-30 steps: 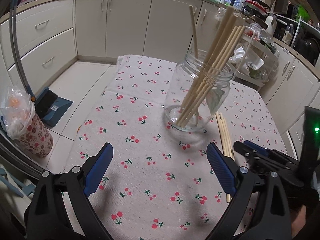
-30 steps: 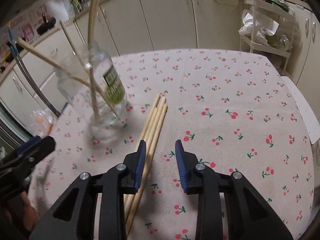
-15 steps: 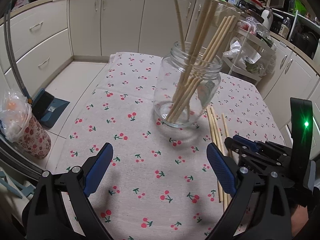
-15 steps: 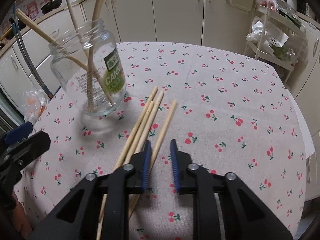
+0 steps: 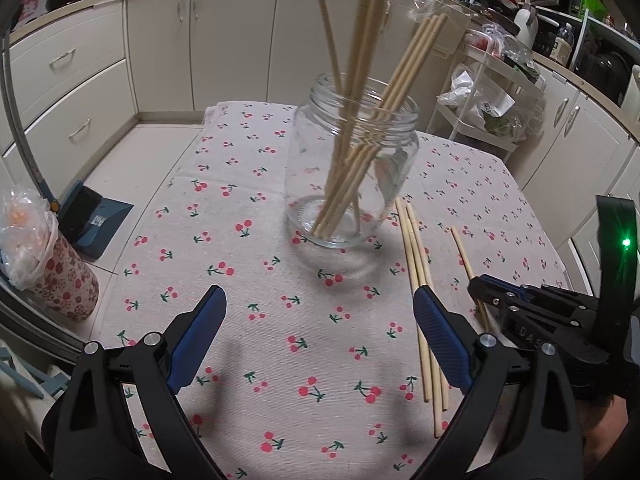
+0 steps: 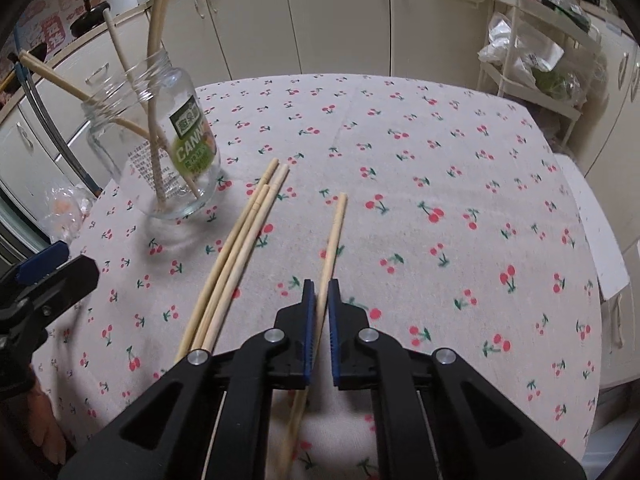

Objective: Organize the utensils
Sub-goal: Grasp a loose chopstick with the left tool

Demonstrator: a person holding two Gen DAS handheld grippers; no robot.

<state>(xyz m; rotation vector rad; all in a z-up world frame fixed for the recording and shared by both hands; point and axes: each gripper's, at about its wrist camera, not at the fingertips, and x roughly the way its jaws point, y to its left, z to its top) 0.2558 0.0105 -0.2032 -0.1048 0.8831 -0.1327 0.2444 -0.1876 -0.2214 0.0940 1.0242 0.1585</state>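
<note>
A clear glass jar point(image 5: 352, 176) stands upright on the cherry-print tablecloth point(image 5: 248, 272) with several wooden chopsticks leaning in it. Three loose chopsticks point(image 6: 240, 248) lie side by side to its right. One single chopstick point(image 6: 335, 224) lies apart from them. My right gripper point(image 6: 319, 286) is closing its jaws on the near part of that single chopstick, with the pads against it. In the left wrist view the right gripper point(image 5: 478, 284) sits low at the right, over the single chopstick point(image 5: 462, 252). My left gripper point(image 5: 319, 294) hangs open in front of the jar, holding nothing.
The table's left edge drops to a tiled floor, where a patterned bin point(image 5: 48, 272) with a plastic bag and a blue dustpan point(image 5: 92, 216) stand. A white wire rack point(image 5: 492, 92) with bags stands behind the table at the right. Cream cabinets line the back.
The right gripper's jaws went from partly open to shut around one chopstick. That chopstick now lies apart from the other three. The left gripper stayed open.
</note>
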